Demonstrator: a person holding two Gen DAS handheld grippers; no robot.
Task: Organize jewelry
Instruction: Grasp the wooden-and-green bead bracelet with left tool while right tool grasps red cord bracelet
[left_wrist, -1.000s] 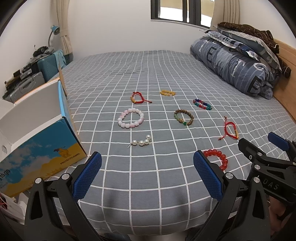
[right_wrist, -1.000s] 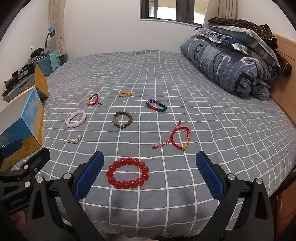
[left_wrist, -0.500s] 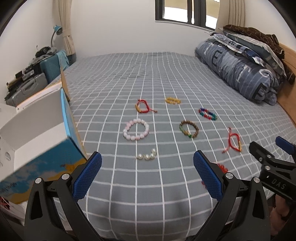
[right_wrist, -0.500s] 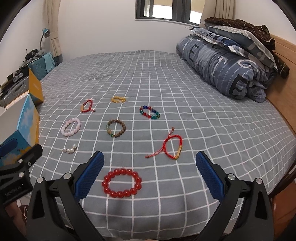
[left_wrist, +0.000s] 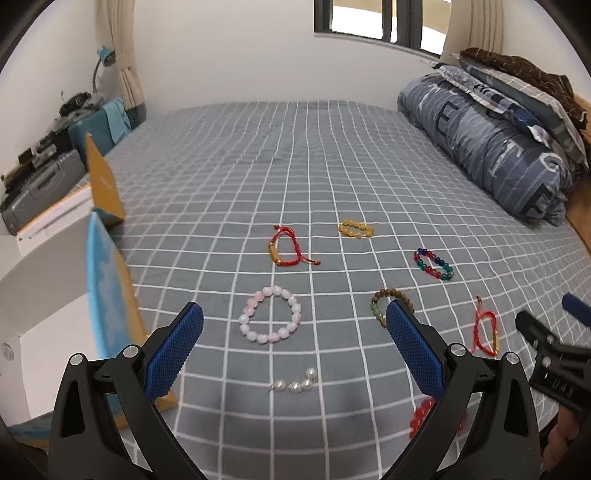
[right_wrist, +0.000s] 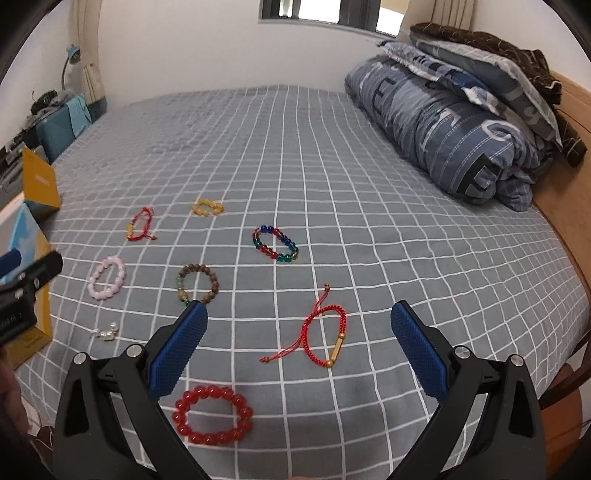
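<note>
Bracelets lie spread on the grey checked bed cover (right_wrist: 369, 206), all apart from each other; your left gripper (left_wrist: 291, 347) is wide open and holds nothing, above the pearl piece (left_wrist: 295, 384) and near the pink bracelet (left_wrist: 271, 315); your right gripper (right_wrist: 299, 347) is open too, over the red cord bracelet (right_wrist: 325, 339), with the red bead bracelet (right_wrist: 213, 413) just below; the box (left_wrist: 107, 295) stands at the left.

Grey checked bed (left_wrist: 332, 166), white walls, window (left_wrist: 380, 18) (daylight).
</note>
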